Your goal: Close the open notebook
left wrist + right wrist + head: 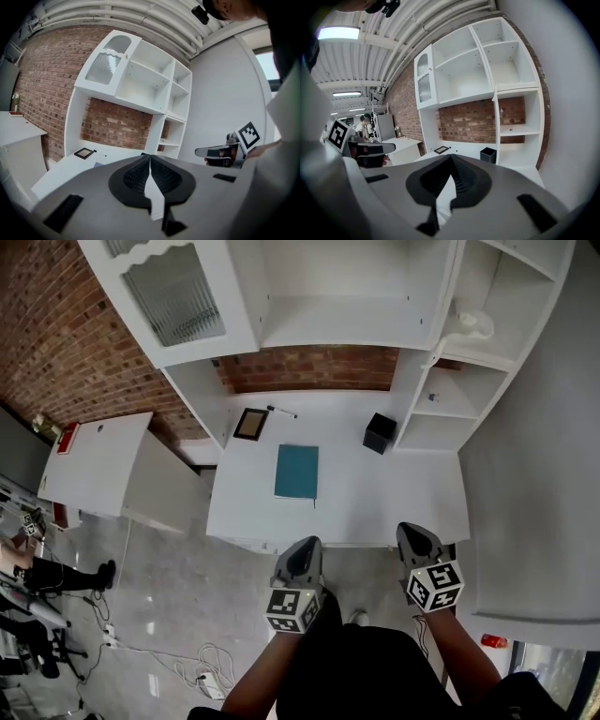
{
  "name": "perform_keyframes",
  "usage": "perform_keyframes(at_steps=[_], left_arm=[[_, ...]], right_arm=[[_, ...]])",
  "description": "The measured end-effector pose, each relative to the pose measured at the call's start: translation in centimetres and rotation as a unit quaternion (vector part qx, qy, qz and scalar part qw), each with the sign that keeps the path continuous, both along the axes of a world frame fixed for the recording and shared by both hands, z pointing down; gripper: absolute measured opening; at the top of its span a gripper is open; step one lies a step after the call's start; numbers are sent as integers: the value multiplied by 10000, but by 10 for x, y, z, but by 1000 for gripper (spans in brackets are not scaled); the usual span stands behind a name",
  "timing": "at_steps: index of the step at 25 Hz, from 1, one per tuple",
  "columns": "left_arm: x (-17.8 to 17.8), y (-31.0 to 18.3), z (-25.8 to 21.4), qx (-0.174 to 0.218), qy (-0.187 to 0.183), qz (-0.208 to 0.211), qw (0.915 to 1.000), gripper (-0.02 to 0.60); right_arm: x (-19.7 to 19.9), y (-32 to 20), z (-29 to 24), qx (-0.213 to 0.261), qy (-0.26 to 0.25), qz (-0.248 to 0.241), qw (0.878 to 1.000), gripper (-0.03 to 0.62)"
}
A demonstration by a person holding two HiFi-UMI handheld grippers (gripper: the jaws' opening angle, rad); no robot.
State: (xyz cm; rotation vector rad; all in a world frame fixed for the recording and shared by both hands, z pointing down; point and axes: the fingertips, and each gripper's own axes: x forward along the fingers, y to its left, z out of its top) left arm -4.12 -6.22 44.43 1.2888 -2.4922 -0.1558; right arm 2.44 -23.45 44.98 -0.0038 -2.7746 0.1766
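Notebook [296,472] lies flat near the middle of the white desk [394,507], teal cover up, and it looks already shut. It seems thin and light, with a fairly stiff cover that would swing easily. The free long edge is the place to catch, though I cannot tell which edge that is. Left gripper [306,544] and right gripper [411,531] hang short of the desk, jaws pressed together on nothing.

notebook [296,472] on desk [375,507], middle | frame [250,424] behind it, left | pen [281,412] right of frame | box [380,433] right of notebook
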Motion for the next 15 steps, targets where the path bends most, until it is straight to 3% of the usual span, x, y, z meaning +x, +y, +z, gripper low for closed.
perform_keyframes(at_steps=[3, 10, 15], left_arm=[[33, 1, 0, -87, -12, -105, 9999, 12], [86, 1, 15, -308, 29, -170, 9994, 12], [99, -12, 13, -340, -79, -89, 9994, 12]], right_arm=[[29, -1, -3, 29, -140, -48, 9999, 0], [76, 3, 0, -583, -578, 104, 9966, -2], [100, -21, 5, -394, -588, 372, 9968, -2]])
